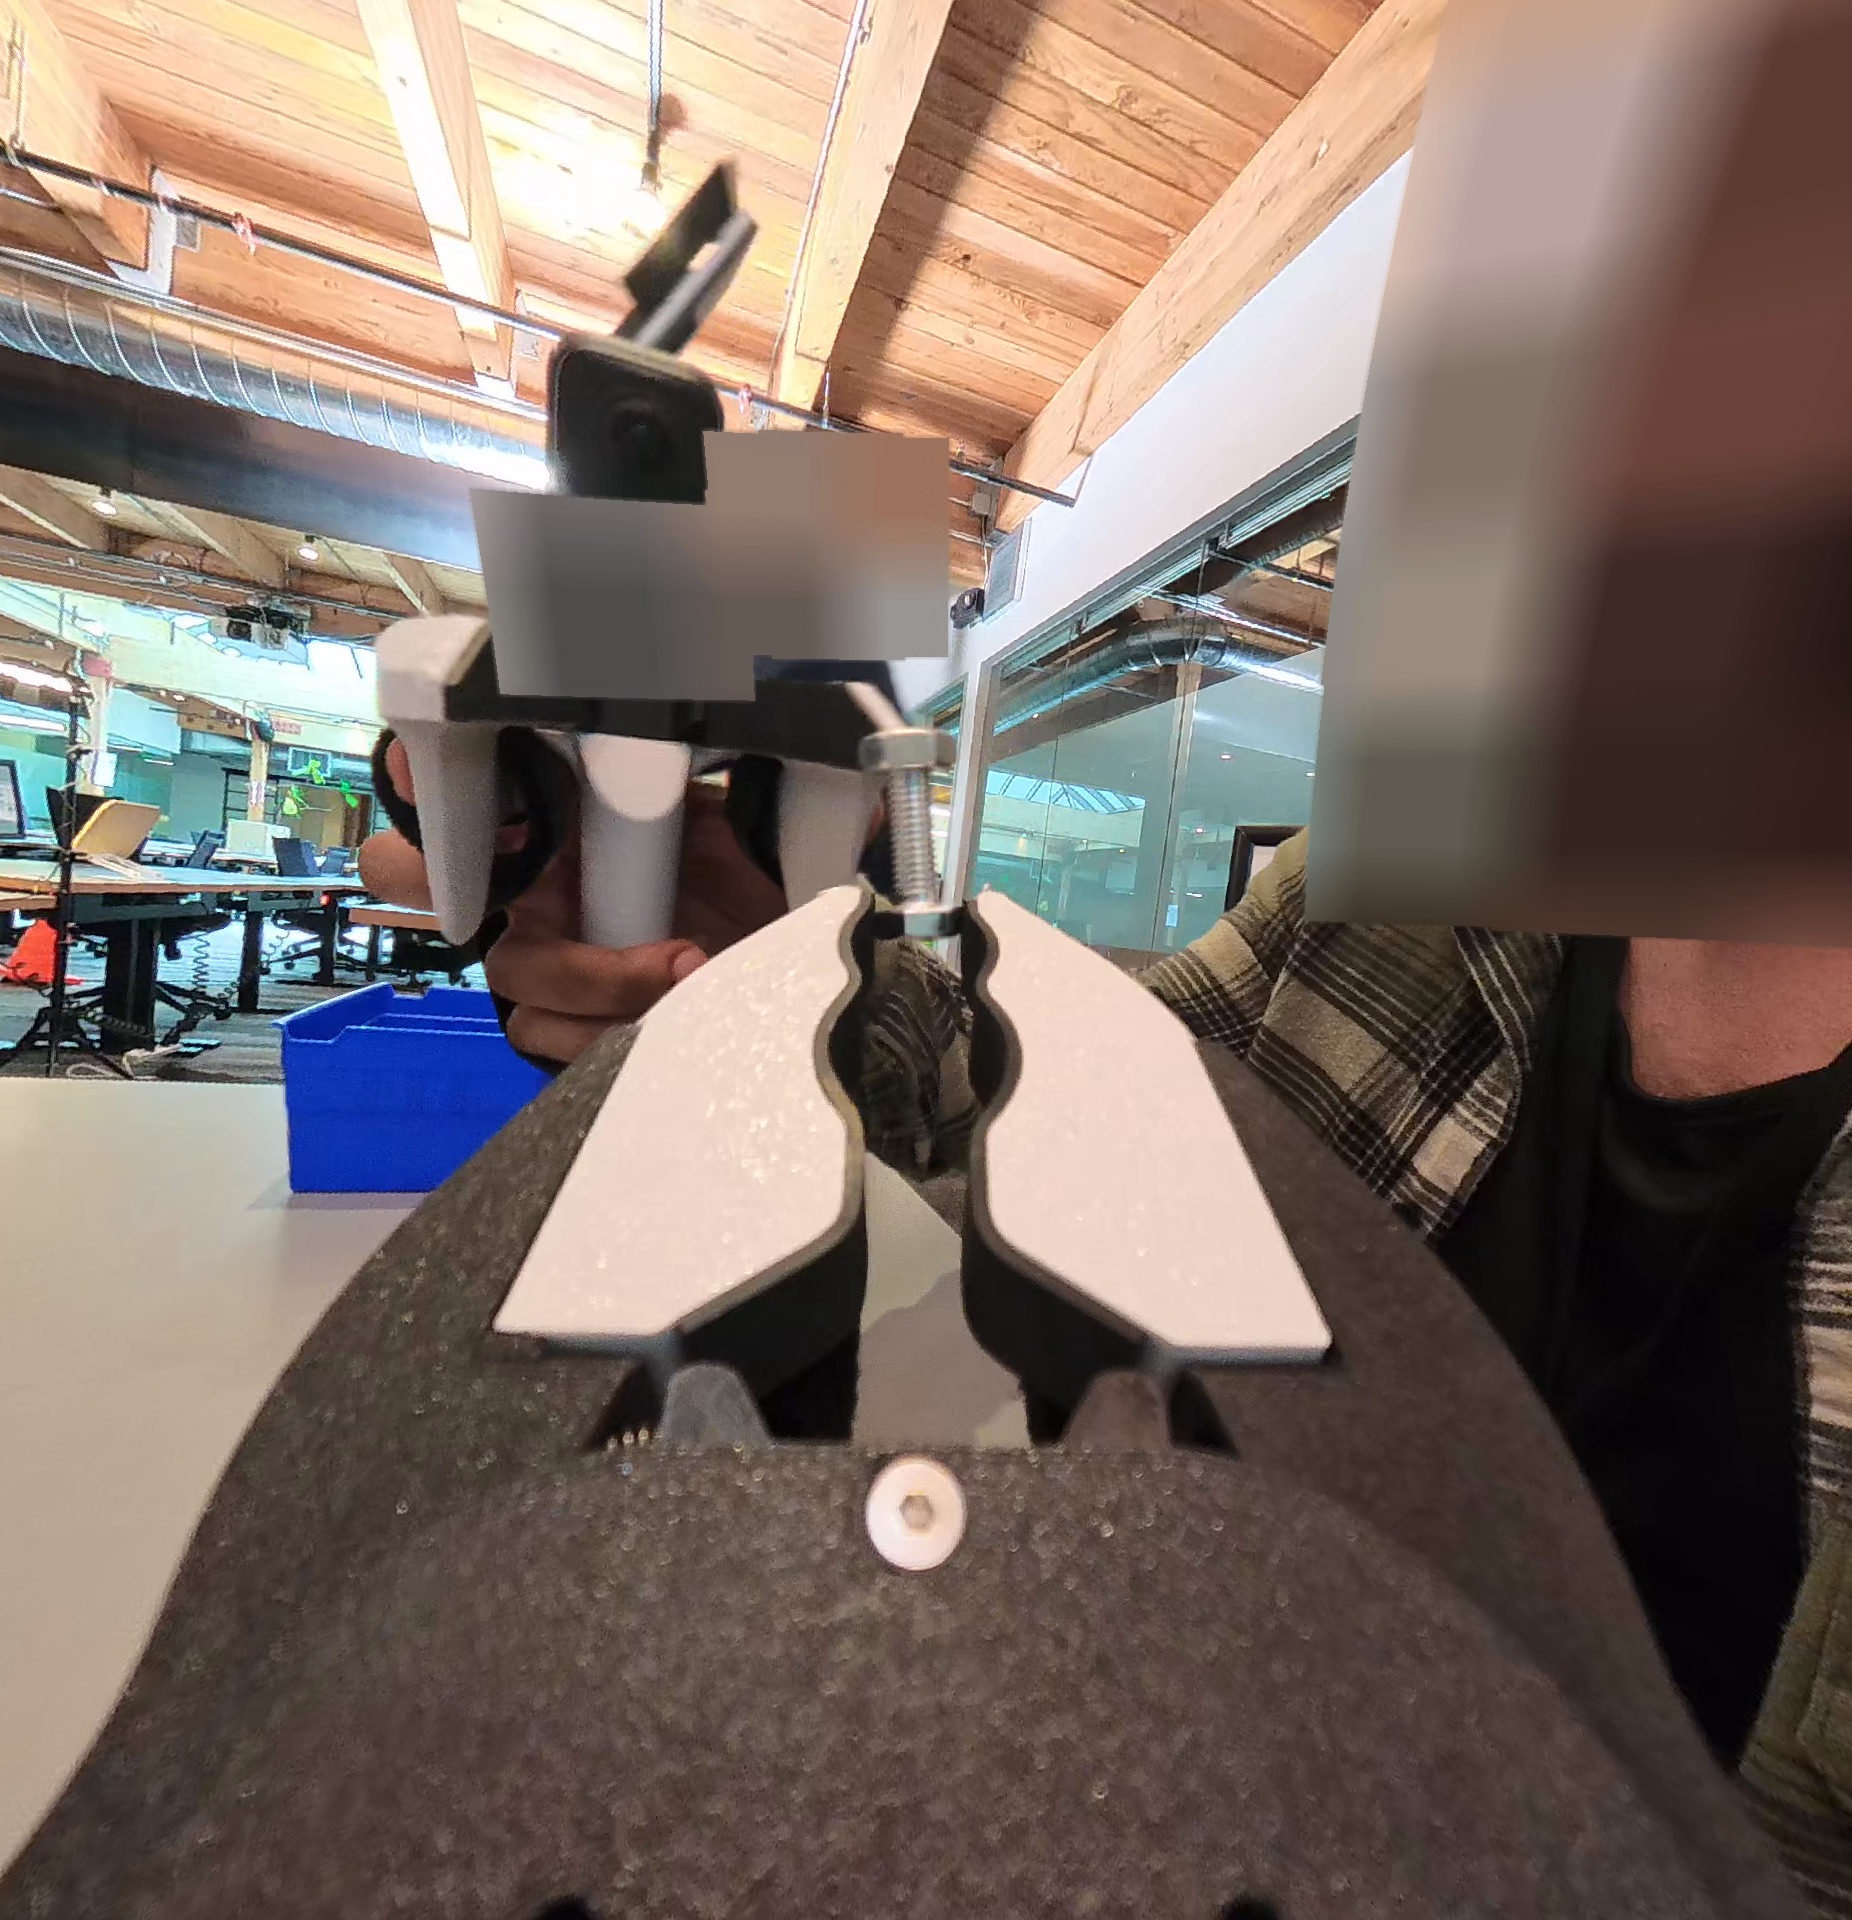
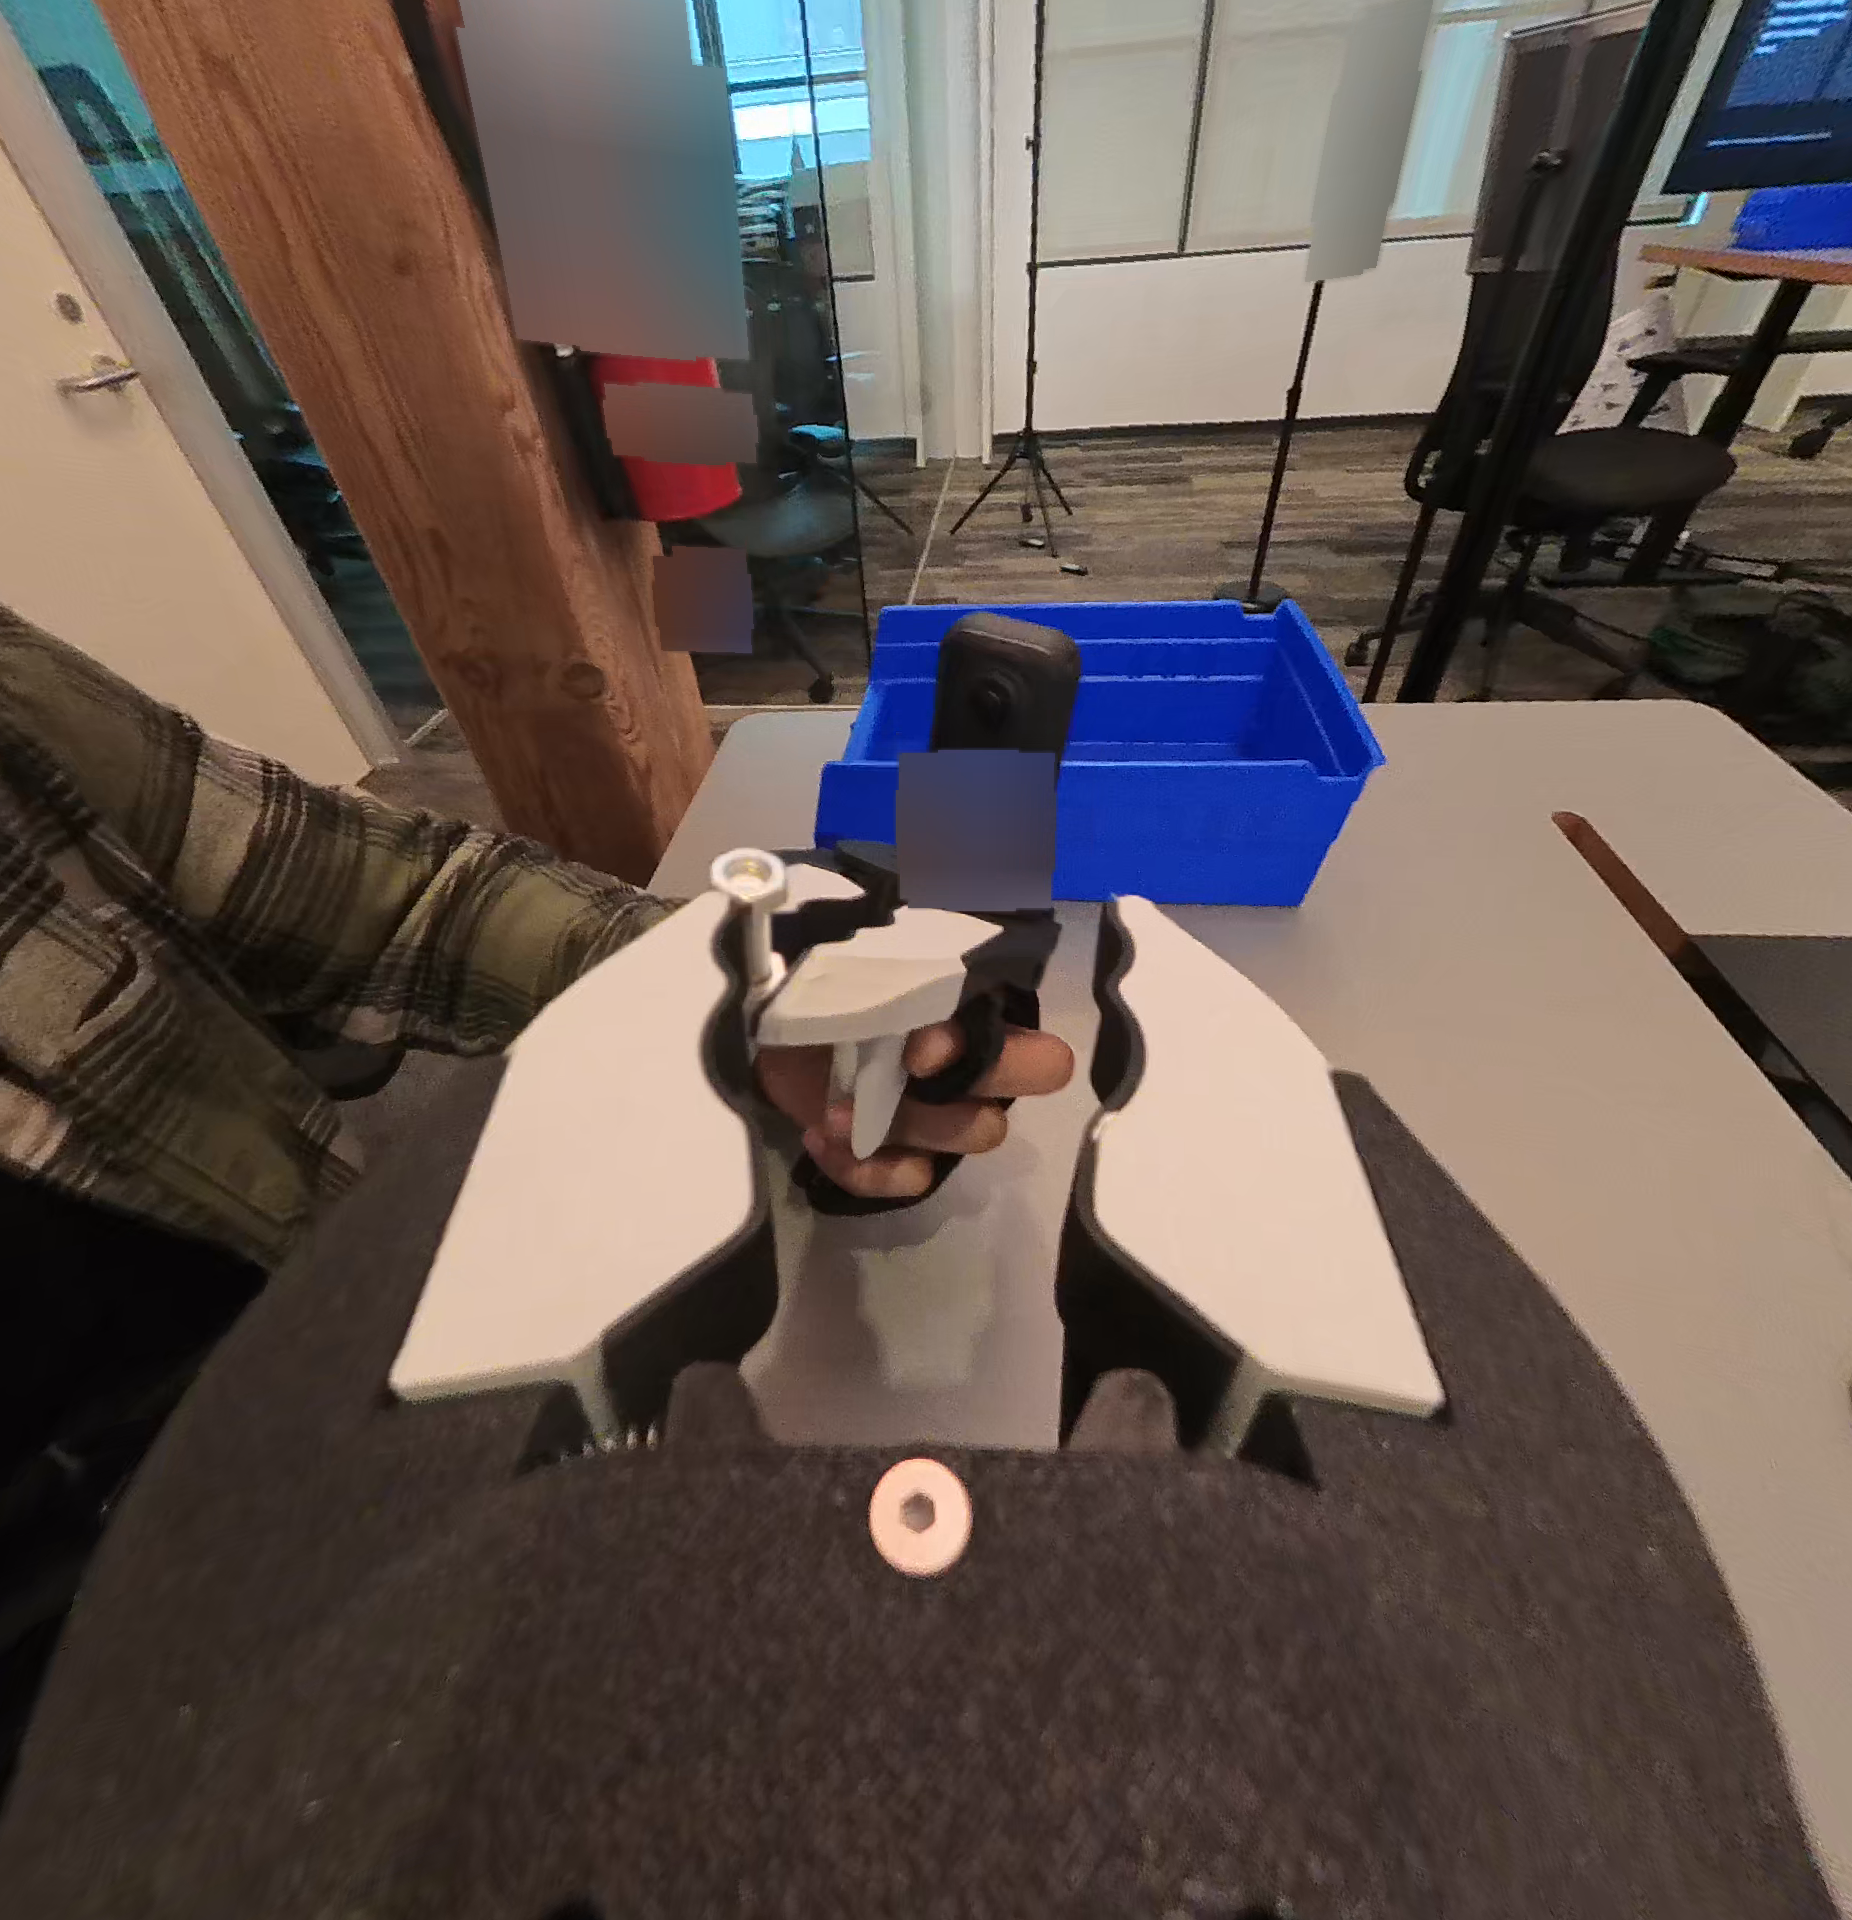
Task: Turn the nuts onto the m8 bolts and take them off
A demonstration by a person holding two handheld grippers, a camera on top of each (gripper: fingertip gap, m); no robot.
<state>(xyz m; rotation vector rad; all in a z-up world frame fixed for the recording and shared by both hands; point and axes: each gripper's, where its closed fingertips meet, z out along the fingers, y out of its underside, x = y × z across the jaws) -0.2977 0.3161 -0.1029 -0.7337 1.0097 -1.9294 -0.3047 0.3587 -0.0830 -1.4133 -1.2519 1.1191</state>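
Left gripper (image 1: pixel 920 920) was clamped on the head of a silver bolt (image 1: pixel 909 831), nut (image 1: pixel 906 748) up top. Right gripper (image 2: pixel 917 925) hung wide open, holding nothing, blue bin (image 2: pixel 1192 831) behind it.

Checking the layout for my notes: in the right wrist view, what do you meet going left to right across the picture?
Plaid sleeve → wooden post → bolt held by the left tool → blue bin → black office chair
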